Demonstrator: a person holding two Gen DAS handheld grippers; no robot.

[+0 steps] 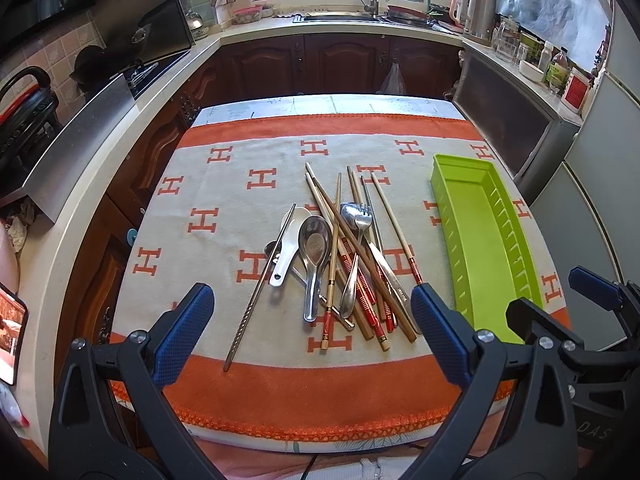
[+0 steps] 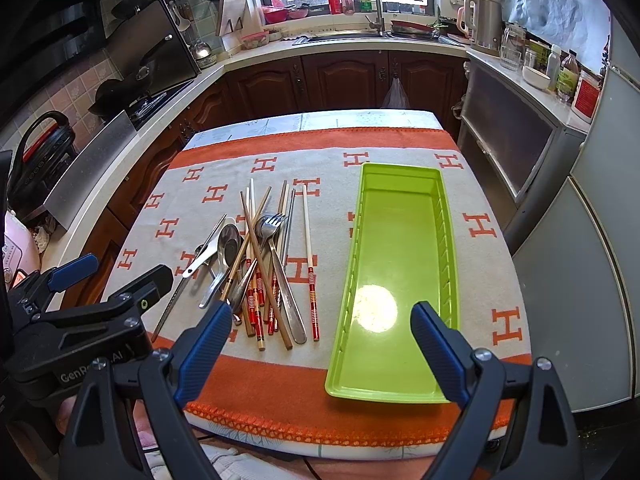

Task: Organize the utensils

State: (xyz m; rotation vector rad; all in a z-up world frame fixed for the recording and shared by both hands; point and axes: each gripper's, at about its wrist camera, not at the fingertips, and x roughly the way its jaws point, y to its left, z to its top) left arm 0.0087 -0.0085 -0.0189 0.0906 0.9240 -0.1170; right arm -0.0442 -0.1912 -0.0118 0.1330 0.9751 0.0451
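Both claws were hanging over the near edge of the worktop (image 1: 256, 152), which had an orange-and-grey blanket (image 1: 224, 188) with H letters all over it. The left claw (image 1: 312, 336) had its blue pads spread wide with nothing between them, aimed straight at the pile of utensils (image 1: 340, 256). The right claw (image 2: 320, 344) was also wide open and empty, lined up with the near end of the green tray (image 2: 400, 240).

The pile was a proper jumble in the middle of the blanket: wooden chopsticks (image 1: 320, 196) with red-banded ends crossing each other, a big metal spoon (image 1: 314, 252), a white ceramic spoon (image 1: 288, 248) at about 9 o'clock from it, a fork (image 2: 274, 224) lying over the top, and a single metal chopstick (image 1: 260, 288) lying on the 9 o'clock side of the heap. One chopstick lay on its own between pile and tray.

The tray sat at 3 o'clock from the pile, apart from it, long side running away from the cameras, with nothing in it, only a bright glare spot. In the right wrist view the left claw showed at 9 o'clock.
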